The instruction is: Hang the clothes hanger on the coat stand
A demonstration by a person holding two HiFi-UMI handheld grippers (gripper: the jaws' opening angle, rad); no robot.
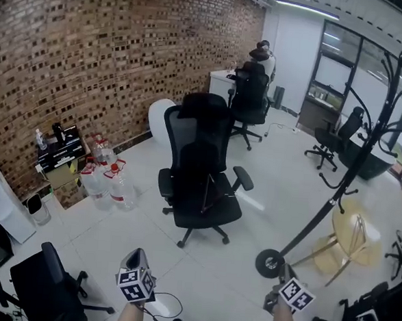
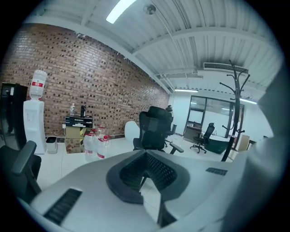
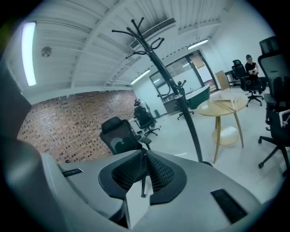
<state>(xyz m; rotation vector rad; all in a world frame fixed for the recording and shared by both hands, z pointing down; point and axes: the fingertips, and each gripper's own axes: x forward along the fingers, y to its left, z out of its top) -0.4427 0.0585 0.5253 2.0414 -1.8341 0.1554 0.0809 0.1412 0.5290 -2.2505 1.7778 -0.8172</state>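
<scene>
Firstly, head view. Left gripper (image 1: 135, 258) at the lower edge, left of centre. Right gripper (image 1: 284, 275) at lower right, appearing close to the round base of the coat stand (image 1: 355, 167), which has a black pole and curved hooks and stands on the white floor (image 1: 267, 195). Black office chair (image 1: 202, 170) mid-room, well apart from both grippers. On its seat a thin triangular outline leans against the backrest. It is seemingly the clothes hanger (image 1: 210, 193), faint against the black. Round wooden tabletop (image 1: 355, 236) on splayed legs, just beside the stand. Water bottles (image 1: 107, 177) on the floor by the brick wall (image 1: 91, 59).

Next, left gripper view. Left gripper (image 2: 146, 154): fingers (image 2: 133, 172) closed, tips meeting with nothing held, and floor showing through the wedge below the tips. Office chair (image 2: 154, 129) straight ahead; coat stand (image 2: 234, 118) to the right; water dispenser (image 2: 35, 115) at far left against the brick wall. The hanger cannot be made out from here.

Lastly, right gripper view. Right gripper (image 3: 146, 152): fingers (image 3: 161, 172) drawn together — only a narrow slit between them, nothing clearly gripped. Coat stand (image 3: 176, 97) rises just right of centre. The office chair (image 3: 118, 133) sits behind the fingertips to the left and the wooden tabletop (image 3: 224, 106) to the stand's right.
</scene>
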